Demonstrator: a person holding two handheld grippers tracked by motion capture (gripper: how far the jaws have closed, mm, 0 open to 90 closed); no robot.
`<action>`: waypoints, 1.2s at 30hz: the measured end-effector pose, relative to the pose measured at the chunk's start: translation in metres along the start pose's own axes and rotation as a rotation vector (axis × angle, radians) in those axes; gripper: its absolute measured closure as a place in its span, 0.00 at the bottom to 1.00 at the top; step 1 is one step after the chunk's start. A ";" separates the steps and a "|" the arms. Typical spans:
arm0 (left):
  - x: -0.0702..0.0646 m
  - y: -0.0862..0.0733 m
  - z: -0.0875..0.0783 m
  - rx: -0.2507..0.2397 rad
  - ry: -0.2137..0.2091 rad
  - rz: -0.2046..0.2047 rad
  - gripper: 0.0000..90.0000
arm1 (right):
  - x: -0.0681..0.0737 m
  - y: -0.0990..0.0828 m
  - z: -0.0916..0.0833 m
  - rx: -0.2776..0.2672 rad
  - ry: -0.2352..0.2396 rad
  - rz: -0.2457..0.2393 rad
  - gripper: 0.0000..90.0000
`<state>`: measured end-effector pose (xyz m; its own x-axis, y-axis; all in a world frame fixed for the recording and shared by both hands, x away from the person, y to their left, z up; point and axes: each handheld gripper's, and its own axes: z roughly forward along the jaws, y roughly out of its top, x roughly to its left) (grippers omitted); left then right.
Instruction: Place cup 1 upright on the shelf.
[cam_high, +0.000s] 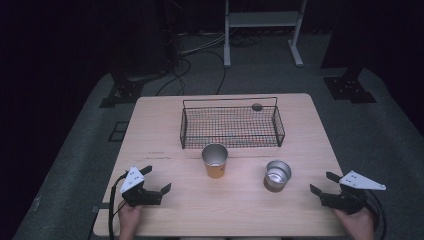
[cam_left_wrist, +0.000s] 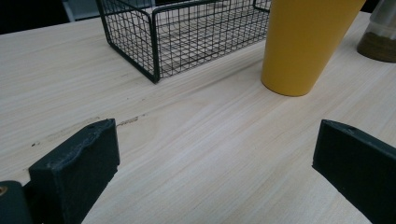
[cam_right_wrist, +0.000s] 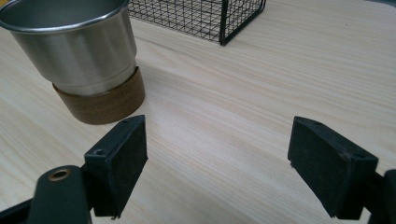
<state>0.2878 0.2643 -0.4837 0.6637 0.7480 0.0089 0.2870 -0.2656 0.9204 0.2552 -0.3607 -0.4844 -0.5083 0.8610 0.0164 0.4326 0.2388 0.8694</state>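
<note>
While the left gripper (cam_high: 156, 181) rests on the table (cam_high: 165, 120) with jaws wide apart and empty, the yellow cup (cam_high: 215, 161) and steel cup (cam_high: 277, 175) stand before the basket (cam_high: 230, 126), and the right gripper (cam_high: 326, 184) likewise gapes, holding nothing.

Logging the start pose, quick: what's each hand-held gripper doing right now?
Left hand-held gripper: open, holding nothing, near the yellow cup.
Right hand-held gripper: open, holding nothing, beside the steel cup.
</note>
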 end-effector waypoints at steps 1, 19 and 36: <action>0.000 0.000 0.000 0.001 -0.001 0.000 0.00 | 0.000 0.000 0.000 0.000 0.002 0.001 0.21; -0.001 0.000 -0.001 -0.006 -0.005 0.004 0.00 | 0.017 0.010 -0.016 0.002 0.055 -0.060 0.18; 0.000 -0.001 -0.002 -0.014 -0.009 0.000 0.00 | 0.046 0.023 -0.004 0.026 0.147 -0.122 0.16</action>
<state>0.2868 0.2656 -0.4836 0.6699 0.7424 0.0054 0.2772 -0.2568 0.9259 0.2386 -0.3176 -0.4617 -0.6606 0.7506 -0.0147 0.3791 0.3504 0.8564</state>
